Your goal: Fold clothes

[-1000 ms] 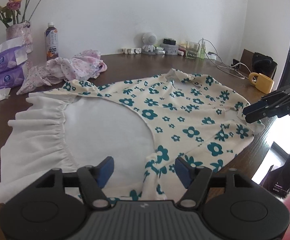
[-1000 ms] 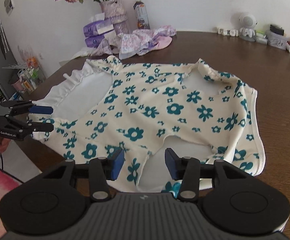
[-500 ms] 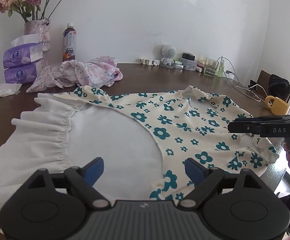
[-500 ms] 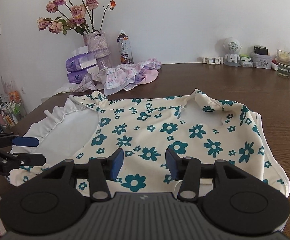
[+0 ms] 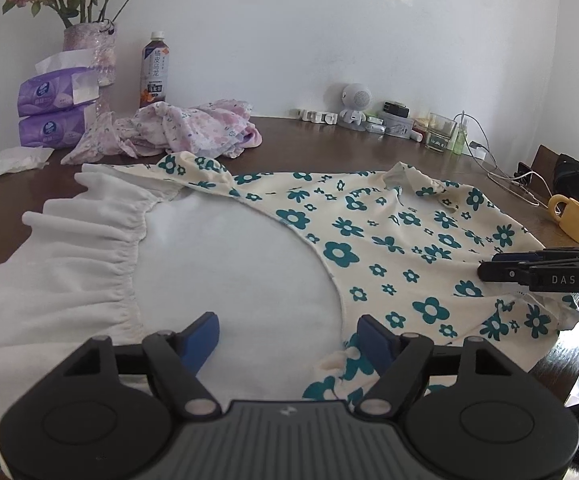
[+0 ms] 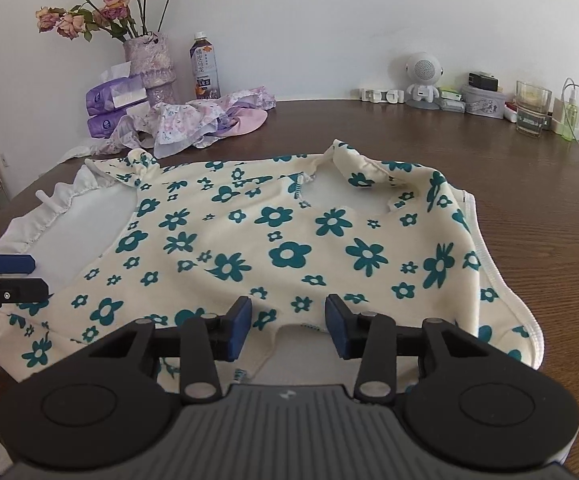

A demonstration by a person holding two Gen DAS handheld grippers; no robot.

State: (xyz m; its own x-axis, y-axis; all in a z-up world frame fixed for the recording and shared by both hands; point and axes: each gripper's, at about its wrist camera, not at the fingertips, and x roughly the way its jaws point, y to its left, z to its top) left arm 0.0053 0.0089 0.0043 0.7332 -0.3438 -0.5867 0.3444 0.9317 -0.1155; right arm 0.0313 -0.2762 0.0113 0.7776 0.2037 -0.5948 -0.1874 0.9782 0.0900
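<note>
- Hovering over the near hem, the left gripper (image 5: 287, 334) and the right gripper (image 6: 287, 326) have both drawn back and up within the last second; jaws spread, nothing held.
- Judging by that, the cream dress with teal flowers and a white ruffled skirt (image 6: 249, 240) is spread flat on the dark wooden table (image 6: 429, 140), and no fold has begun.
- Counted: one spread dress, one crumpled pink floral garment (image 5: 181, 128) waiting, two purple tissue packs (image 5: 55, 108), one drink bottle (image 5: 155, 70).

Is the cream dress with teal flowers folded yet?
Not yet: the cream teal-flowered dress lies spread flat on the brown wooden table, white ruffled skirt extended.
</note>
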